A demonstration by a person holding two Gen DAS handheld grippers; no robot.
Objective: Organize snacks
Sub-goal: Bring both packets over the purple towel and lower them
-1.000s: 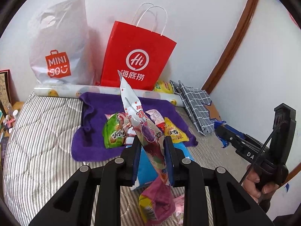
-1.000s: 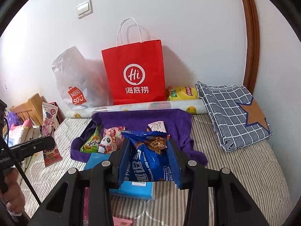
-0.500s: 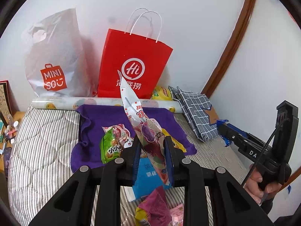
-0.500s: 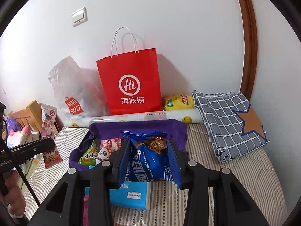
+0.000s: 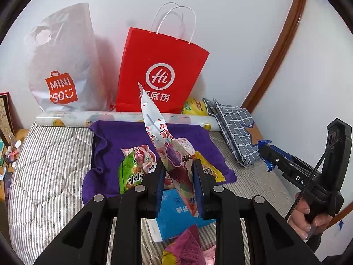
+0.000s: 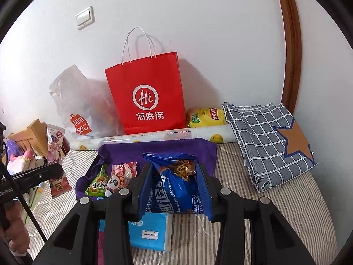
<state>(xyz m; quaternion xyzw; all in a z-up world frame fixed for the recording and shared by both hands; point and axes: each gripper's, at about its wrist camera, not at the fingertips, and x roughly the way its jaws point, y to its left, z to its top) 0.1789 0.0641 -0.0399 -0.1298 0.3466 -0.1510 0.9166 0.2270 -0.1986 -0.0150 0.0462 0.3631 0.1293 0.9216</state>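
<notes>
Glossy foil: left gripper (image 5: 178,184) pinches tall pointed candy pouch (image 5: 164,141); right gripper (image 6: 174,190) clamps crinkled blue cookie bag (image 6: 174,187). Fuzzy purple towel (image 6: 158,150), twelve o'clock, holds loose packets.

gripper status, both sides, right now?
Left gripper: closed on the long pink and white snack packet.
Right gripper: closed on the blue chocolate chip cookie bag.
</notes>
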